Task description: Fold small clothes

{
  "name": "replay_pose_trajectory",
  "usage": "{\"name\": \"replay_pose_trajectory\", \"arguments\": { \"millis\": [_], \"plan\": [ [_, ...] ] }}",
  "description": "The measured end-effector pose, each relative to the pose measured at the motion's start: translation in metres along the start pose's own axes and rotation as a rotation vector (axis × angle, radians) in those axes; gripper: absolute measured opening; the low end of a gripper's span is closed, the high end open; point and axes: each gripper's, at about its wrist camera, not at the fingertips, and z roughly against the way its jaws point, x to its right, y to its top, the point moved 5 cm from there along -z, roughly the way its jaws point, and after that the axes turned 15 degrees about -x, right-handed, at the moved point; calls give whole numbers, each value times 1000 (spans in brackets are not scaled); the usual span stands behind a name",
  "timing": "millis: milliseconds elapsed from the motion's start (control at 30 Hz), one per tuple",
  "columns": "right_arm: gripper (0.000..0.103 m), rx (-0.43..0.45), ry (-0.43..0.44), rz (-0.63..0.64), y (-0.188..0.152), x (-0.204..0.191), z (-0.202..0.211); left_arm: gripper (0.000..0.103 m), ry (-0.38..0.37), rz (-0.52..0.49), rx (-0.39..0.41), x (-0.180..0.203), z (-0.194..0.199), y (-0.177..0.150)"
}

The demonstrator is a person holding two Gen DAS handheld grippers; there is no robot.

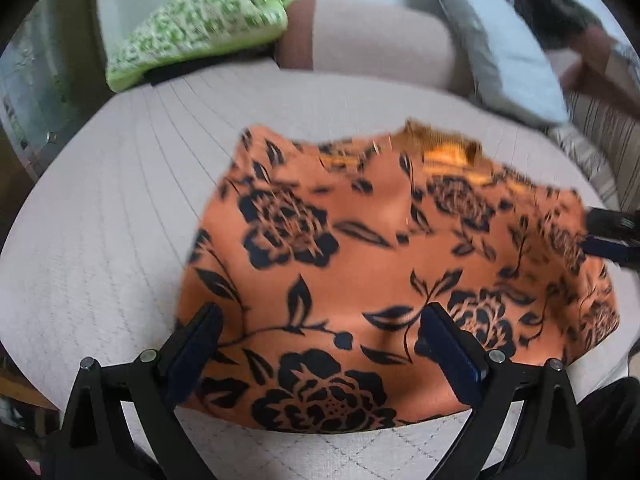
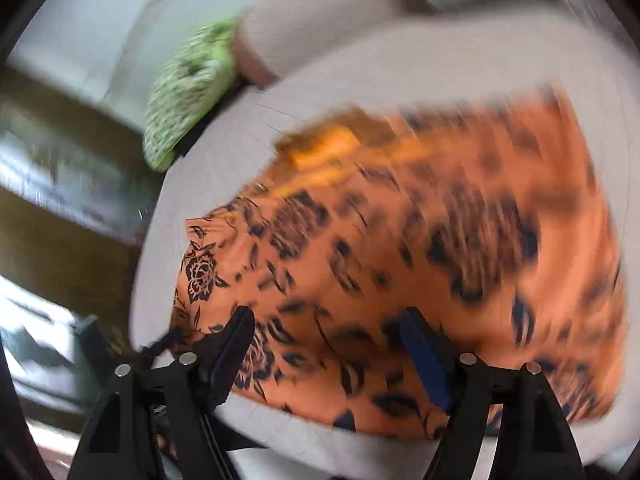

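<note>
So I've got the orange floral garment [image 1: 360, 264] spread out on the pale quilted cushion [image 1: 112, 208] in front of me, dark blue-black roses and leaves all over it, and a brighter orange bit [image 1: 444, 148] at the far edge that looks like the neckline or inside of it. My left gripper [image 1: 320, 344] is hanging over the near edge of the fabric with the jaws spread wide, nothing pinched between them, the cloth just lies flat under the gap. Over in the left camera's view I can see the right gripper [image 1: 612, 236] poking in at the garment's right-hand side, right at the fabric edge. From the right wrist view that gripper [image 2: 328, 344] also has its jaws apart, fabric showing between them, though the frame is super smeary, so I can't tell if either finger is actually touching the cloth. Back of the cushion there's a green patterned pillow [image 1: 200, 28] on the left, a beige bolster [image 1: 380, 40] just beside it, and a grey pillow [image 1: 504, 60] leaning over to the right. Dark wooden furniture [image 2: 68, 216] off the left side of the cushion, too blurry to say more.
</note>
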Motion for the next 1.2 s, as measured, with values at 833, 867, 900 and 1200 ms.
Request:
{"name": "replay_pose_trajectory", "arguments": {
  "millis": [833,867,900,1200],
  "plan": [
    [26,49,-401,77,98,-38,-35,100,-28,83,194,-42,21,8],
    [36,35,-352,98,91,-52,-38,100,-30,99,206,-46,23,9],
    [42,-7,-305,135,83,-69,-49,100,-24,121,214,-51,25,9],
    [60,-31,-346,166,110,-91,-94,100,16,113,174,-52,13,4]
  ]
}}
